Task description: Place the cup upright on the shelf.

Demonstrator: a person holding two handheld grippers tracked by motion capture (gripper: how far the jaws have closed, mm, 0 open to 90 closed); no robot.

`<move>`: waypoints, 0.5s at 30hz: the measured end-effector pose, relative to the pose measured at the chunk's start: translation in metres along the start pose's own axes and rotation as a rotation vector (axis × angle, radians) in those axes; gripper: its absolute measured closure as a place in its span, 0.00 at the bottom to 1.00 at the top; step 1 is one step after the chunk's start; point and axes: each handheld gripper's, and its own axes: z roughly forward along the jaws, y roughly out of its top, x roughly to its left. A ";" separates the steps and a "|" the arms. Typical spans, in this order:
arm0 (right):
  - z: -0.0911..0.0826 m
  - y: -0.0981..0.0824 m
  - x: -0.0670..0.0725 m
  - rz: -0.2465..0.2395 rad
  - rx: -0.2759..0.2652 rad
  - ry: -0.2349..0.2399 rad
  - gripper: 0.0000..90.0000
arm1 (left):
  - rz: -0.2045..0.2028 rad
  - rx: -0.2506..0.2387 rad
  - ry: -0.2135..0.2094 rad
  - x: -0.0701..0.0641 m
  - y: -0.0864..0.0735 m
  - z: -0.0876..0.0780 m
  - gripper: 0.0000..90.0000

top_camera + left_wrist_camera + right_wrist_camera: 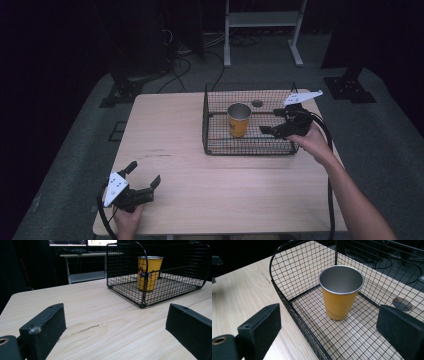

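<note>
Inside the wire basket (pixel 215 135) the yellow cup (pixel 239 120) stands upright, mouth up; both grippers' fingers spread.

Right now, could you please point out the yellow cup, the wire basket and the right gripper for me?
yellow cup (pixel 338 302): right gripper view, on its yellow side wall.
wire basket (pixel 205 120): high view, on its left wall.
right gripper (pixel 267 121): high view, midway between its open jaws' tips.

The left gripper (pixel 144 176) sits low at the person's near left, held in the left hand (pixel 127 217), its jaws spread wide apart. The right forearm (pixel 357 205) stretches forward, the right hand (pixel 312 141) holding the right gripper (pixel 267 120) with its jaws also wide apart, pointing leftward.
</note>
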 end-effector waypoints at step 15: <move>-0.006 -0.020 0.008 0.016 0.001 0.013 0.06 | 0.001 0.002 0.001 0.000 0.000 0.000 0.02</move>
